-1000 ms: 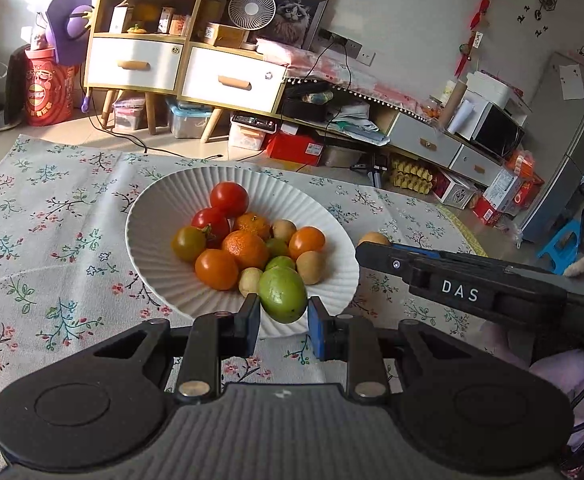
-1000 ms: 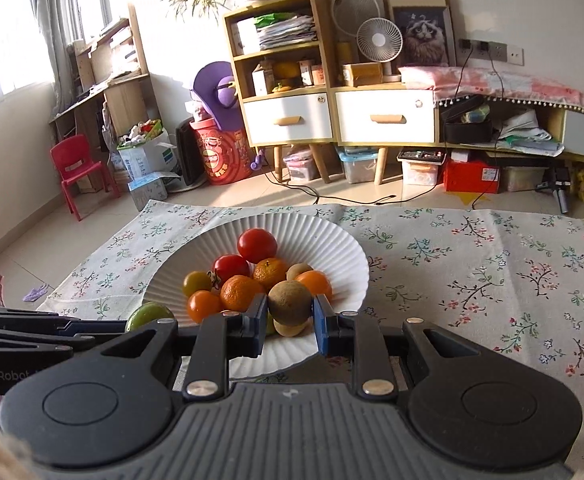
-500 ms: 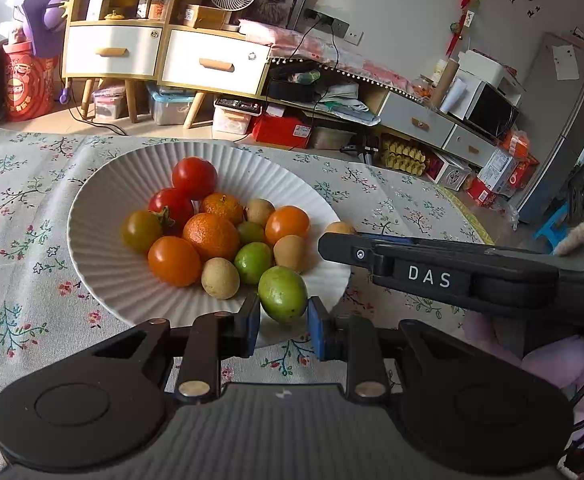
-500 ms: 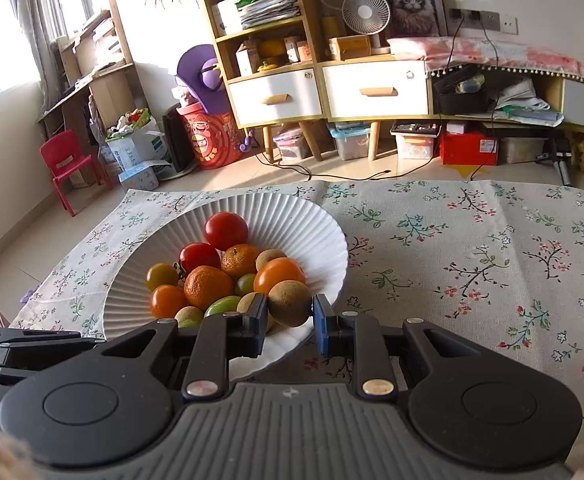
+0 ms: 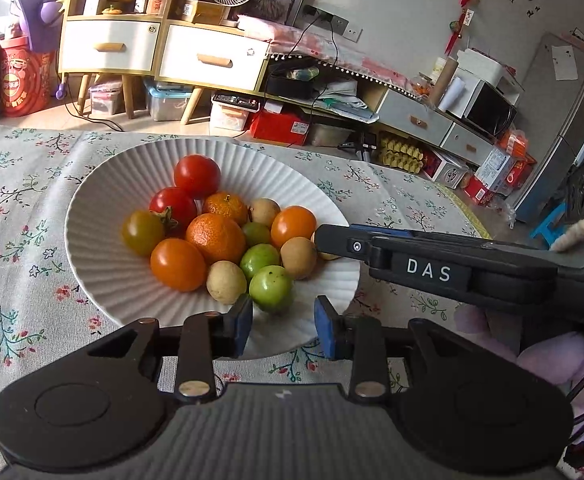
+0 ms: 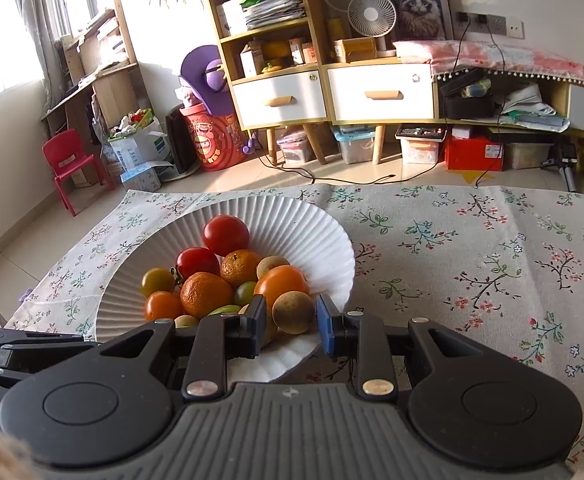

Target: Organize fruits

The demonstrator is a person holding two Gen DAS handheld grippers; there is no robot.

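Fruits sit heaped in the white ribbed plate (image 5: 91,240) on my floral-clothed surface (image 5: 19,184): 2 red tomatoes, oranges, green ones and tan ones. My left claw (image 5: 283,322) has just been opening; its pads stand apart, clear of the green fruit (image 5: 271,288) lying on the plate at 12 o'clock from it. My right claw (image 6: 291,324) has just been opening too, with slim gaps showing around the brown fruit (image 6: 293,313) between its pads.

Floral tablecloth (image 5: 23,184); on it, white ribbed plate (image 5: 103,256), apparently paper.
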